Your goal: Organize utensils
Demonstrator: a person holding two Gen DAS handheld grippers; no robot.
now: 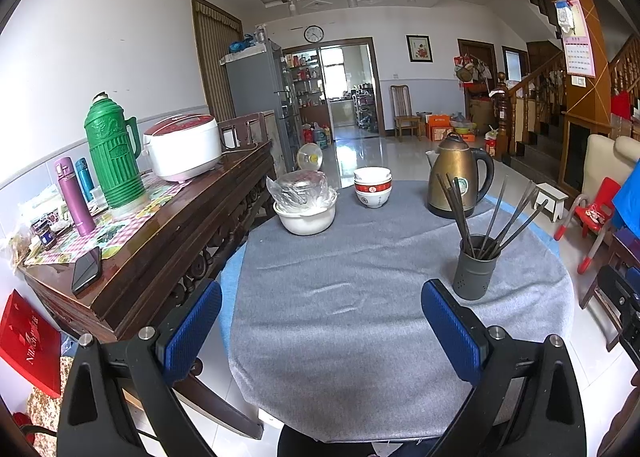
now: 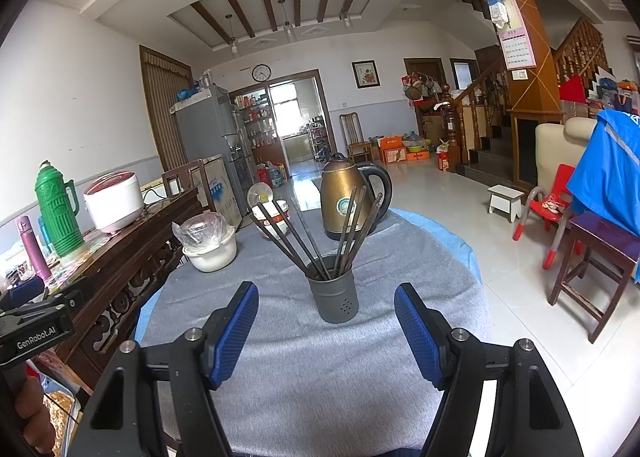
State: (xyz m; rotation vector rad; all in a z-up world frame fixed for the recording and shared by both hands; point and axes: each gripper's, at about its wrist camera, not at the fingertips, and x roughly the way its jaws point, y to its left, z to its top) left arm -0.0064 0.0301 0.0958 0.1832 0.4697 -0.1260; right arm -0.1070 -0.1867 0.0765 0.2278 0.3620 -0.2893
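A round bench [image 2: 360, 377] covered in grey cloth carries a dark grey, perforated metal cylinder holder [image 2: 335, 295] filled with long, thin dark chopsticks [image 2: 316, 235] that fan outward from its mouth. The holder stands near the front of the bench, directly ahead of the right tongs [image 2: 326, 333], whose blue ribbed pads are spread wide with nothing between them. The left tongs [image 1: 322, 327] are also wide open and empty; from them the holder [image 1: 476, 271] sits off to the right.

The chopsticks look light, stiff and smooth, likely to slip or roll. Pinching one mid-shaft, above the rim, seems the safest hold. The holder appears light and top-heavy, so it may tip if the sticks are dragged sideways.
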